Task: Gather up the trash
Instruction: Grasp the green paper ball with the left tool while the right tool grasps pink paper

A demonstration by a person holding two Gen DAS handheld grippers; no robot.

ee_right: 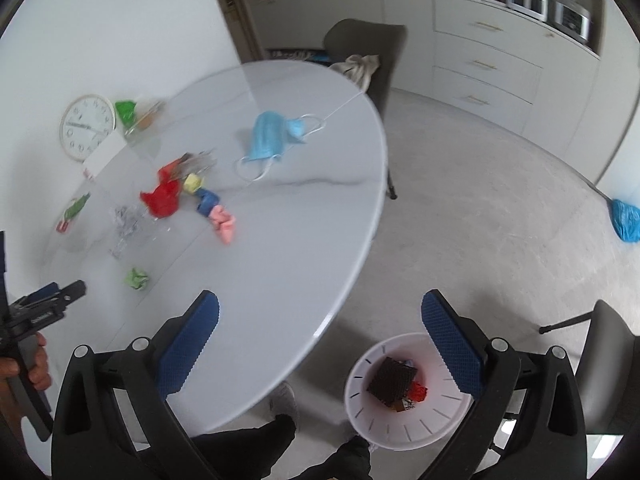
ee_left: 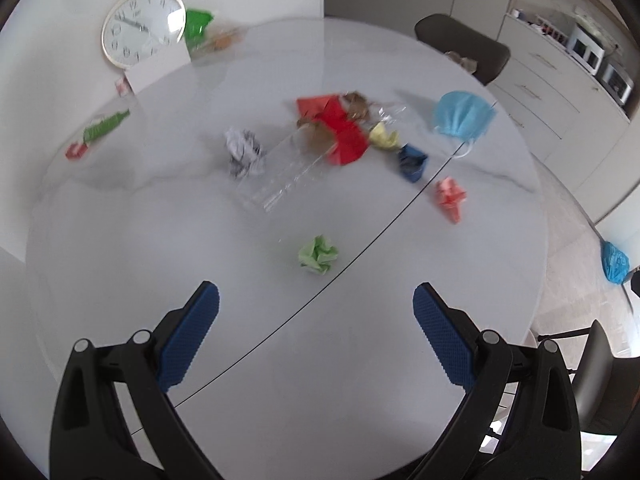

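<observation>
Trash lies on the white oval table (ee_left: pixel 120 240): a green paper ball (ee_left: pixel 318 255) nearest my open, empty left gripper (ee_left: pixel 316 310), a grey-white wad (ee_left: pixel 244 152), clear plastic wrap (ee_left: pixel 280 172), red paper (ee_left: pixel 340 128), a yellow wad (ee_left: pixel 384 136), a dark blue wad (ee_left: pixel 412 162), a pink wad (ee_left: pixel 450 196) and a blue face mask (ee_left: pixel 462 114). My right gripper (ee_right: pixel 320 312) is open and empty, above the table edge and the white bin (ee_right: pixel 404 436) on the floor, which holds dark and red scraps. The left gripper also shows in the right wrist view (ee_right: pixel 60 294).
A wall clock (ee_left: pixel 142 26), a white card (ee_left: pixel 158 68) and green packets (ee_left: pixel 198 26) sit at the table's far left. Dark chairs (ee_left: pixel 460 46) (ee_right: pixel 608 364) stand around. A blue bag (ee_right: pixel 626 220) lies on the floor. My legs (ee_right: pixel 256 448) are by the bin.
</observation>
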